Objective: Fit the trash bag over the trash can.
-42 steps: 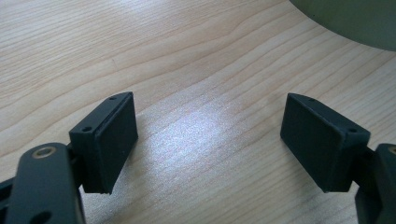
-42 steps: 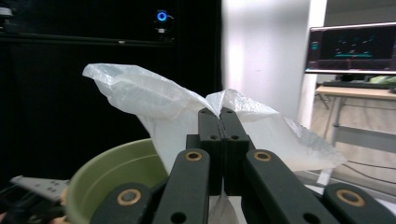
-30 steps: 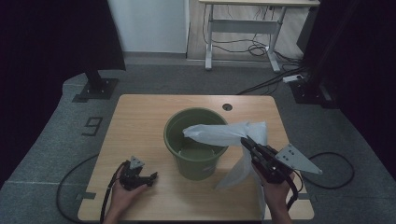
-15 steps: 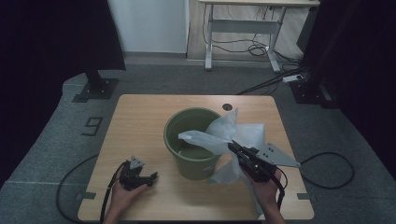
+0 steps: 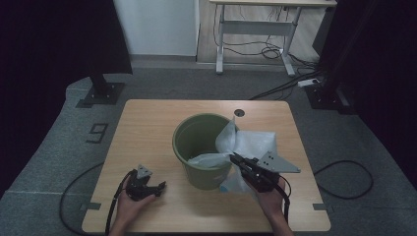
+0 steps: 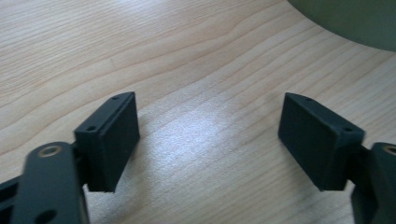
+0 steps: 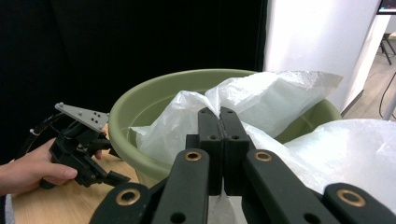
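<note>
The right gripper [image 5: 235, 158] pinches the plastic bag [image 5: 248, 142] at the bucket [image 5: 196, 147] rim, mid-desk. Keep pinching and pull it over the rim slowly. The left gripper [image 5: 160, 187] rests wide open and has just closed a little on nothing.

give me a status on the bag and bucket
Right gripper shut on plastic bag, over bucket rim. Left gripper open, on table. Nothing in the way.

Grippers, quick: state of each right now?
Left gripper: open, nothing between its jaws.
Right gripper: shut on the white plastic bag at the green bucket.
</note>
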Available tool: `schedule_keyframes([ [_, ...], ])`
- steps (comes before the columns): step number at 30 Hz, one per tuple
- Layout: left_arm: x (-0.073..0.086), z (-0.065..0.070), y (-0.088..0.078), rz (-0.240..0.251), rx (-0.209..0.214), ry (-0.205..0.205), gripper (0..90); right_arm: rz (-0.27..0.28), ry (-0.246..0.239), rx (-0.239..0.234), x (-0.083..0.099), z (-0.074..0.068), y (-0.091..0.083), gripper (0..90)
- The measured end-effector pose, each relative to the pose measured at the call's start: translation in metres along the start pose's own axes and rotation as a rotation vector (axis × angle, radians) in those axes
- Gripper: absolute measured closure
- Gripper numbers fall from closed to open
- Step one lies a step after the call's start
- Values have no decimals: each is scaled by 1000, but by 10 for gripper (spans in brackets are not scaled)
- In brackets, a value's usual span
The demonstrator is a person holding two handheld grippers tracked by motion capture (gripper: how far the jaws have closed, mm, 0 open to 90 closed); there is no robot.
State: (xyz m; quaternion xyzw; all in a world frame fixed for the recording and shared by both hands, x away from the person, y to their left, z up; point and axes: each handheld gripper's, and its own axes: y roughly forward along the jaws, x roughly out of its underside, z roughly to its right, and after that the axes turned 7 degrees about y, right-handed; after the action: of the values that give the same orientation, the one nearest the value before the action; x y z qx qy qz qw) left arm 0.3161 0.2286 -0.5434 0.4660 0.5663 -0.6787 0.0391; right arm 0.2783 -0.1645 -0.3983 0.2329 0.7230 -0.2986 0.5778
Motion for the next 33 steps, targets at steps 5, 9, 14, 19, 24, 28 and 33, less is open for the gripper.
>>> schedule_keyframes([
  [5, -8, 9, -14, 56, -14, 30, 255, -4, 2, 0, 2, 1, -1, 882],
  [9, -16, 12, -35, 155, 20, 0, 297, -5, 2, -2, 3, 2, -1, 881],
  [14, -28, 14, -68, 252, 66, 1, 343, -3, 5, 0, 4, 5, -4, 879],
  [19, -48, 20, -107, 333, 114, 30, 369, -2, 14, 1, 3, 10, -7, 879],
  [24, -73, 37, -122, 364, 170, 73, 392, -5, 9, 2, 0, 9, -7, 878],
  [28, -97, 50, -120, 345, 185, 128, 410, 4, -1, 1, -5, 6, -8, 879],
  [33, -118, 63, -124, 359, 215, 179, 415, 13, -3, -3, -11, 4, -10, 879],
])
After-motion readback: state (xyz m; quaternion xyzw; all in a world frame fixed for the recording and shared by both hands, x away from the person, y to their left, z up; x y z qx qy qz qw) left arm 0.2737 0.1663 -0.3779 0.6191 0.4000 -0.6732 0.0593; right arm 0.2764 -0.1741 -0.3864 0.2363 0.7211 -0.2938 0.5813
